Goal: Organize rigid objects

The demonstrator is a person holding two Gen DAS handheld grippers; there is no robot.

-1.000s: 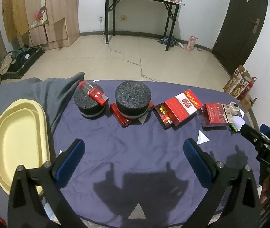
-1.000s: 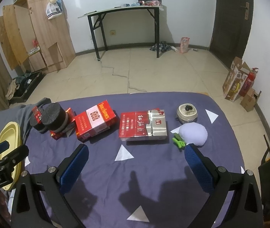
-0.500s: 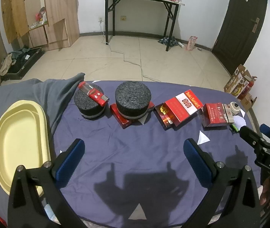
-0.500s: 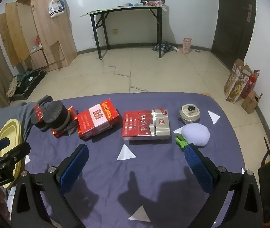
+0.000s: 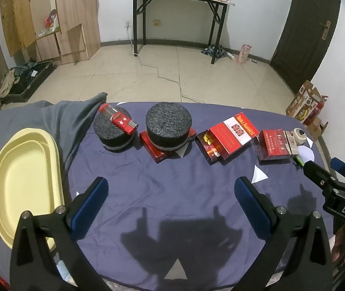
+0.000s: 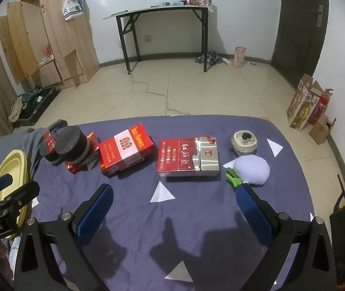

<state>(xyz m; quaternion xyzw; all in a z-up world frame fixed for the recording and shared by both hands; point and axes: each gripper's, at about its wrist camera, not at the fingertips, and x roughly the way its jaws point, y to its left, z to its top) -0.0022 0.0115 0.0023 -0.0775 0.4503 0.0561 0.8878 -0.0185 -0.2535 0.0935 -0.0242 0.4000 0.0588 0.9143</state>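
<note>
**Trainee:** What do the two views show?

**Operator:** My left gripper [image 5: 171, 192] and right gripper [image 6: 173, 203] both hang wide apart and empty over the purple cloth [image 5: 172, 194]. The rigid things stand in a far row: a lighter [image 5: 118, 118] on a foam puck [image 5: 114, 133], a second foam puck [image 5: 168, 126] on a red box [image 5: 155, 150], then two red cartons [image 6: 125, 149] [image 6: 188, 156]. The yellow tray [image 5: 5, 169] lies empty at the left.

**Trainee:** How would you begin well?

**Operator:** I judge the lighter nearest the tray. I would straddle its narrow sides, close squarely, and lift straight, so the puck beneath stays put.
</note>
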